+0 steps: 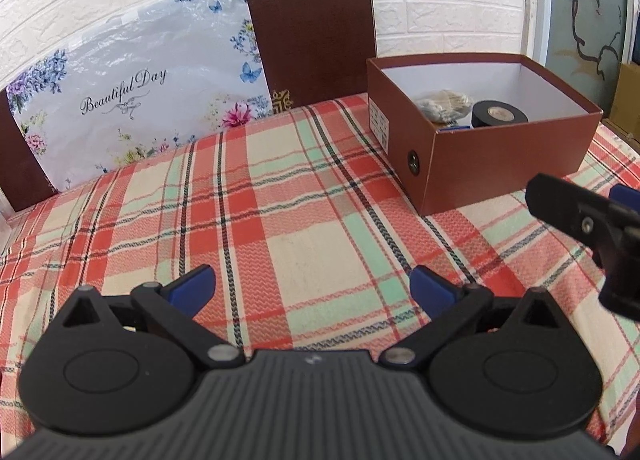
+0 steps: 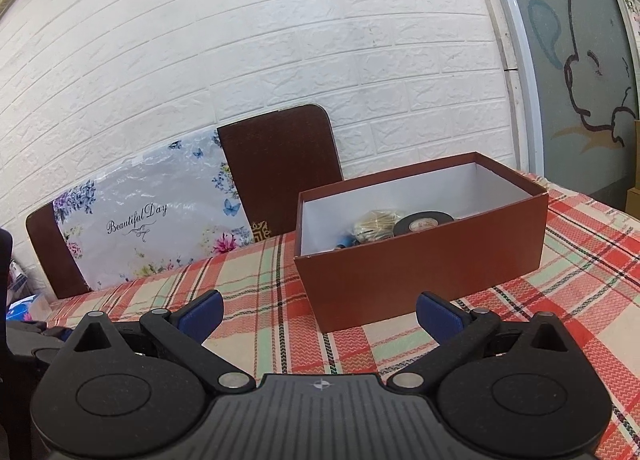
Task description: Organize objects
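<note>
An open brown cardboard box with a white inside stands on the plaid tablecloth; it also shows in the right wrist view. Inside lie a black tape roll, a clear bag of pale small items and something blue, partly hidden. The tape roll and bag show in the right wrist view too. My left gripper is open and empty, low over the cloth, left of and nearer than the box. My right gripper is open and empty just in front of the box; its black body enters the left wrist view.
A dark brown board and a floral "Beautiful Day" sheet lean against the white brick wall behind the table. A glass door with a cartoon drawing stands at the right. The table's right edge lies past the box.
</note>
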Available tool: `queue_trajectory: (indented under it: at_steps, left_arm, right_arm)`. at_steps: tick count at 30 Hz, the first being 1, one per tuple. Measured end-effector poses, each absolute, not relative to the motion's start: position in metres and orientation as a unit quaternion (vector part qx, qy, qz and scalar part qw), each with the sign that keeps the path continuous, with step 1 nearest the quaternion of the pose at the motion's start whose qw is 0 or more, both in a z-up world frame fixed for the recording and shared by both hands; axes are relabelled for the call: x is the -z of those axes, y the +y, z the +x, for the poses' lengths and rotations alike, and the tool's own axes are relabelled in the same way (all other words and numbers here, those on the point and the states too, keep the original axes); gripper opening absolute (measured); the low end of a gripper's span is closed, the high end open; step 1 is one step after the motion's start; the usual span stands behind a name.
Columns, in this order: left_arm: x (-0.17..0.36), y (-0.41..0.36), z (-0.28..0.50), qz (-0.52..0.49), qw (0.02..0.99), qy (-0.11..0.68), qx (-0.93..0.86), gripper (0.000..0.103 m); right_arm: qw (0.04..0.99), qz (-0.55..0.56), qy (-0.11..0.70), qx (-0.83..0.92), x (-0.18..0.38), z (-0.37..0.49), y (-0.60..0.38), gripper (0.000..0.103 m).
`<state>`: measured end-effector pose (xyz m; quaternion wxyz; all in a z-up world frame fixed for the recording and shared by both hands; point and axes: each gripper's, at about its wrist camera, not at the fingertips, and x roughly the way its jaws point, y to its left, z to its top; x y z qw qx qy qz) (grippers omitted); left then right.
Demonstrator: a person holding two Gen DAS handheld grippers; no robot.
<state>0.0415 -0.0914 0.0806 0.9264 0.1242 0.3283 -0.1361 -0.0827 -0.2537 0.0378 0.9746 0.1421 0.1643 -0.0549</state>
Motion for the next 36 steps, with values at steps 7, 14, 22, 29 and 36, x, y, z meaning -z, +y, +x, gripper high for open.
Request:
queue_trajectory:
  at_steps: [7, 14, 22, 29, 36]
  left_arm:
    - [-0.071, -0.095, 0.042, 0.131, 0.916, 0.353, 0.139, 0.103]
    - [-0.066, -0.098, 0.041, 0.134, 0.911, 0.365, 0.138, 0.103]
    - [-0.063, -0.098, 0.041, 0.134, 0.909, 0.371, 0.137, 0.103]
    - [-0.060, -0.099, 0.043, 0.134, 0.906, 0.379, 0.135, 0.103]
    - [-0.056, -0.098, 0.045, 0.132, 0.902, 0.390, 0.133, 0.103]
  right_arm:
    - [0.971, 0.156, 0.171, 0.062, -0.032, -0.082, -0.257, 0.102]
    - [0.969, 0.163, 0.174, 0.061, -0.030, -0.082, -0.260, 0.102]
    - [0.968, 0.169, 0.174, 0.062, -0.028, -0.082, -0.262, 0.102]
    - [0.967, 0.171, 0.179, 0.062, -0.026, -0.080, -0.263, 0.102]
    - [0.966, 0.173, 0.183, 0.062, -0.023, -0.079, -0.264, 0.102]
